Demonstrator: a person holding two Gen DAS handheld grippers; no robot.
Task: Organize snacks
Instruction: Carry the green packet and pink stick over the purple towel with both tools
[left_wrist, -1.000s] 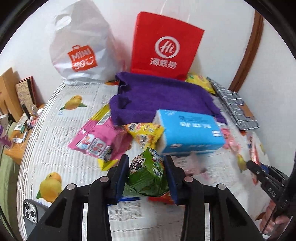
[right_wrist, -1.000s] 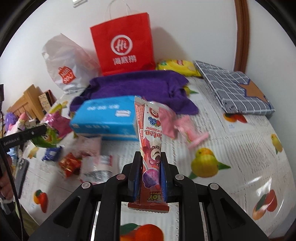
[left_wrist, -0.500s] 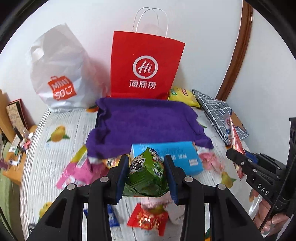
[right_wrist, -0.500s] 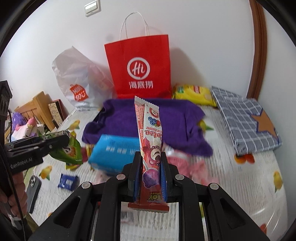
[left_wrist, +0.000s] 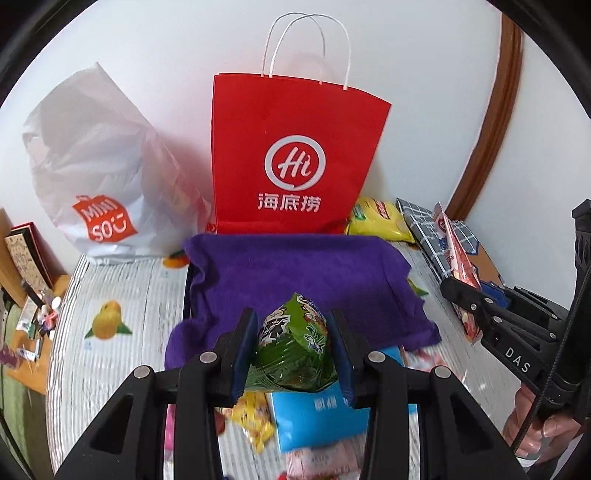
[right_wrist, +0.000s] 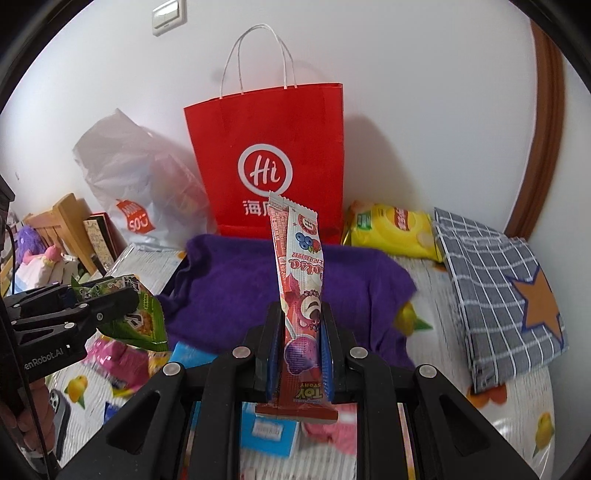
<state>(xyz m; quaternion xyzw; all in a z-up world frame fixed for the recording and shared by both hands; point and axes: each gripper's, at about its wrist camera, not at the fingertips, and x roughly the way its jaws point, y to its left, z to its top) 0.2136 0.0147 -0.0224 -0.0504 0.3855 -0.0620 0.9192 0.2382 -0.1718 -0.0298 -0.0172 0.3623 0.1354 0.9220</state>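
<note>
My left gripper (left_wrist: 293, 325) is shut on a green snack packet (left_wrist: 293, 352), held above the near edge of a purple towel (left_wrist: 295, 273). The same packet (right_wrist: 138, 317) shows at the left of the right wrist view. My right gripper (right_wrist: 299, 325) is shut on a long red-and-white lollipop wrapper (right_wrist: 299, 266) that stands upright; that wrapper (left_wrist: 456, 258) appears at the right of the left wrist view. Behind the towel a red paper bag (left_wrist: 295, 155) with white handles stands upright against the wall.
A white plastic bag (left_wrist: 96, 177) stands left of the red one. A yellow packet (right_wrist: 391, 229) and a grey checked cloth (right_wrist: 495, 288) lie at the back right. A blue tissue pack (left_wrist: 317, 417), loose snacks and a phone (right_wrist: 59, 410) lie on the fruit-print sheet below.
Both grippers have risen and moved toward the red bag and the wall, each keeping its snack. The blue tissue pack and loose snacks have slid down under the fingers.
</note>
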